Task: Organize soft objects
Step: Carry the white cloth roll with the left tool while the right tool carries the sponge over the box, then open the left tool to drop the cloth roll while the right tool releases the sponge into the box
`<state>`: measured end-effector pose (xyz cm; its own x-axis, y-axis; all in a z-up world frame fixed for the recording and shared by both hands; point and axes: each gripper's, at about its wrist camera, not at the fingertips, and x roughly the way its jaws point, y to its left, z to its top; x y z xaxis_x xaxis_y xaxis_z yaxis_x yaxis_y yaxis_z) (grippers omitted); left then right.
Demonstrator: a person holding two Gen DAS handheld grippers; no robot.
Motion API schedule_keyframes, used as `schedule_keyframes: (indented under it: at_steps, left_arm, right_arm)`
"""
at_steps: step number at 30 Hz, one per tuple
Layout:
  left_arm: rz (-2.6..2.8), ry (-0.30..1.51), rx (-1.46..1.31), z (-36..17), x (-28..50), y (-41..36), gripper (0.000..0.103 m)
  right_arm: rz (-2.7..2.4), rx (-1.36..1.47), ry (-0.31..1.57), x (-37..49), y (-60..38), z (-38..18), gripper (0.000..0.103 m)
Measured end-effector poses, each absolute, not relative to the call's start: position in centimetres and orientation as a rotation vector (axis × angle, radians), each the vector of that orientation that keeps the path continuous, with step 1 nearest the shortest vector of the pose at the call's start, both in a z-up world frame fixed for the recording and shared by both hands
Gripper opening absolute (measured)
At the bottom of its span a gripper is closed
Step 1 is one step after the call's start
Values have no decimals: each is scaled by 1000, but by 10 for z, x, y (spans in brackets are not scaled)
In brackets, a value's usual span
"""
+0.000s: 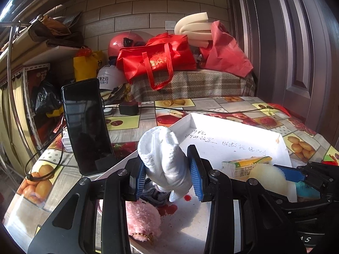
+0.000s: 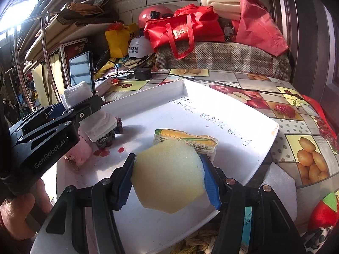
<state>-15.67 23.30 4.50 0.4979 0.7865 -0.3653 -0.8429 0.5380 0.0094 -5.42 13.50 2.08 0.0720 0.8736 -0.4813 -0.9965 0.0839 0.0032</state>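
Note:
My left gripper [image 1: 168, 177] is shut on a white knitted glove [image 1: 165, 154], held just above the white tray [image 1: 233, 139]. In the right wrist view the glove [image 2: 84, 103] hangs at the left over a dark knitted item [image 2: 110, 136]. A pink fluffy toy [image 1: 142, 218] lies under it on the tray. My right gripper [image 2: 169, 180] is shut on a pale yellow sponge [image 2: 169, 173], over the tray [image 2: 222, 114]. Behind the sponge lies a yellow-green tissue pack [image 2: 186, 138]. In the left wrist view the sponge [image 1: 269, 178] shows at the right.
A phone [image 1: 86, 127] stands propped at the tray's left. A black adapter [image 1: 128, 108] and cable cross the fruit-print tablecloth [image 1: 300, 144] behind. Red bags [image 1: 156, 59], helmets and foam pile on a checked seat at the back. A strawberry plush [image 2: 324, 211] sits bottom right.

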Motion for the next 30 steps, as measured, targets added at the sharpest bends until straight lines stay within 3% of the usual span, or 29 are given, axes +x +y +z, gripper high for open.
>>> schedule_keyframes:
  at_steps: [9,19,21,22,23,26,27,28,30]
  left_arm:
    - [997,353,-187,44,-154,241,36]
    - [1022,352,-147,45,-148,244,37]
    - [1030,343,-141,45,-150,244,42]
    - [1034,338,-141,45,-151,243,55]
    - [1041,330,-142,46,-152,243,78]
    - [1059,288,-151,48,-160,242,103]
    - [1060,279,-155,48,-162,241,103]
    - [1060,279,-157,48,-162,242,103]
    - [1062,282,-155,48,-162,242,103]
  right_arm:
    - [1385,-315,448,-40,145,23,60]
    - [1328,-309,351,-44,149,32,61]
    - [1340,-320,299,-53,145,33,63]
    - [1344,-329,281,-56,145,34,68]
    - [1339,-339,266,-59,145,34,82]
    - [1320,-355,245,-62,146,34,91]
    - [1317,-355,242,-62,146,34,92]
    - [1315,-354,239,-62,146,34,101]
    - [1314,-346,234,-61,145,35,103]
